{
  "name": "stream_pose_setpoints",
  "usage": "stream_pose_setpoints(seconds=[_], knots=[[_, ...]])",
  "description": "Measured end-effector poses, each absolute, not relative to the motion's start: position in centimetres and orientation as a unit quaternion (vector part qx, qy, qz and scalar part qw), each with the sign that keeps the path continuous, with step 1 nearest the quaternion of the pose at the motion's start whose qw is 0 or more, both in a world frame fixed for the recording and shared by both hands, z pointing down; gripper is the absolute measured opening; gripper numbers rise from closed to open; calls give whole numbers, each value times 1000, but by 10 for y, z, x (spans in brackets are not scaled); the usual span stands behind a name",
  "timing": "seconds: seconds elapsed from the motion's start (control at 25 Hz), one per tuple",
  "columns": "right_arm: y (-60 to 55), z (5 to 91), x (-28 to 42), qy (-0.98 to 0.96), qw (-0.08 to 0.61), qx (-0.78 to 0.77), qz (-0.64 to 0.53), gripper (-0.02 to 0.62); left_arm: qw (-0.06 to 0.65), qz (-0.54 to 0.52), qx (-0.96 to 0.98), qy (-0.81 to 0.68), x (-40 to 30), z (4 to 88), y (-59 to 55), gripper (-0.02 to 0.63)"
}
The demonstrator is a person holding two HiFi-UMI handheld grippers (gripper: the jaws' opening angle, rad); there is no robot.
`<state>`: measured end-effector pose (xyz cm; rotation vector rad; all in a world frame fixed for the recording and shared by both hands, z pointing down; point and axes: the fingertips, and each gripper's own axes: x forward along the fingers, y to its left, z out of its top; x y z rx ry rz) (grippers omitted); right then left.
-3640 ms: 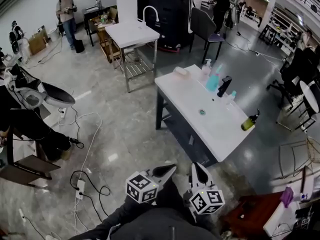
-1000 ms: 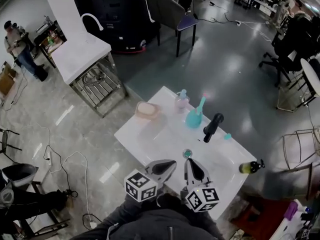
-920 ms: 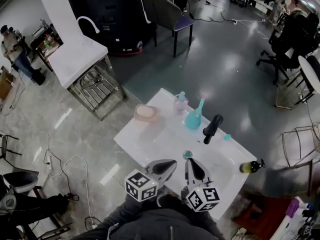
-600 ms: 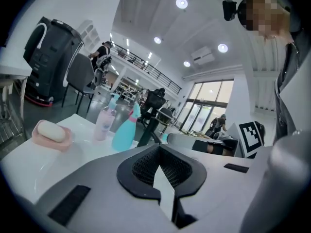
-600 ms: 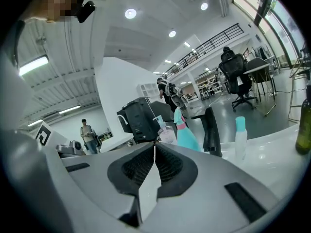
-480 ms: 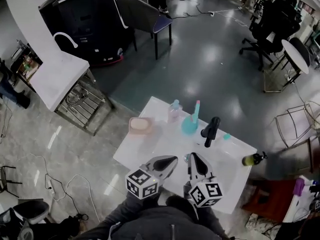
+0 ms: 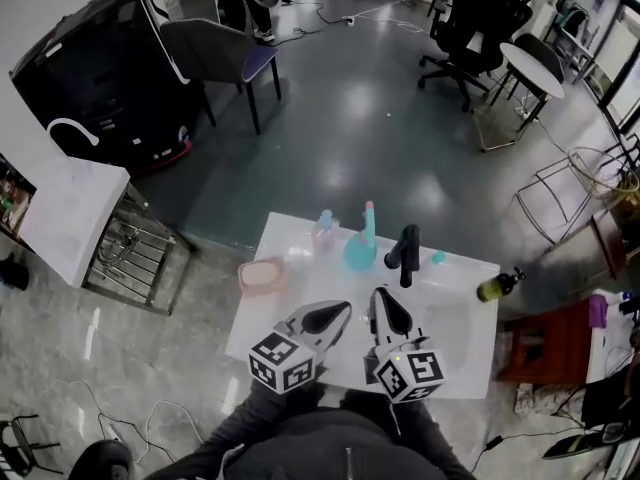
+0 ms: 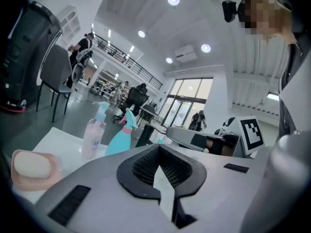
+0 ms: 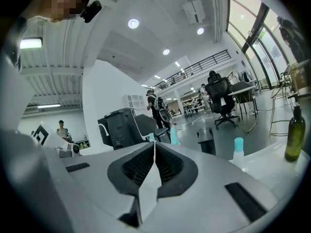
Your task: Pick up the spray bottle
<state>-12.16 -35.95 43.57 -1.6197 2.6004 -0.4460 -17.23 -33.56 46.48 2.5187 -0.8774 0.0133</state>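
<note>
The white counter (image 7: 300, 313) has its far edge towards a wide, bare dark floor. At its left side the floor is also free, up to a metal rack (image 7: 125, 258). At its right edge stands a green bottle (image 7: 495, 287), and beside this edge is a red cabinet (image 7: 540, 343).

A pink soap dish (image 7: 262, 275) lies near the left edge, and a pale bar of soap lies in it.

The spray bottle (image 7: 358, 249) stands upright near the far edge, between a pink pump bottle (image 7: 323, 230) at its left and the black faucet (image 7: 405, 255) at its right. A small bottle with teal cap (image 7: 438, 258) stands behind the faucet. The spray bottle has a teal body that gets wider to the base, a pink ring on the neck and a pink head.

The left gripper (image 7: 335, 316) and the right gripper (image 7: 380, 303) hang side by side over the near part of the counter. They point at the bottles and touch none of them. Each has its jaws pressed together, with nothing between.
</note>
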Motion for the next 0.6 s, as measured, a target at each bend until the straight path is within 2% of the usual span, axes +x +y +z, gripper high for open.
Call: stream_pose_setpoints(seconds=[0.52,0.56,0.6], knots=[[-407,416,-110,789,55,-601,-111,15,203,-5,929,-310,-178,445,-379,8],[-412,415,-108,785,60,-607,-112,26,199,-7,929,-312,-178,443,-382,8],[-417,414,-107,782,65,-610,-114,74,195,-8,929,-315,-179,442,-385,8]])
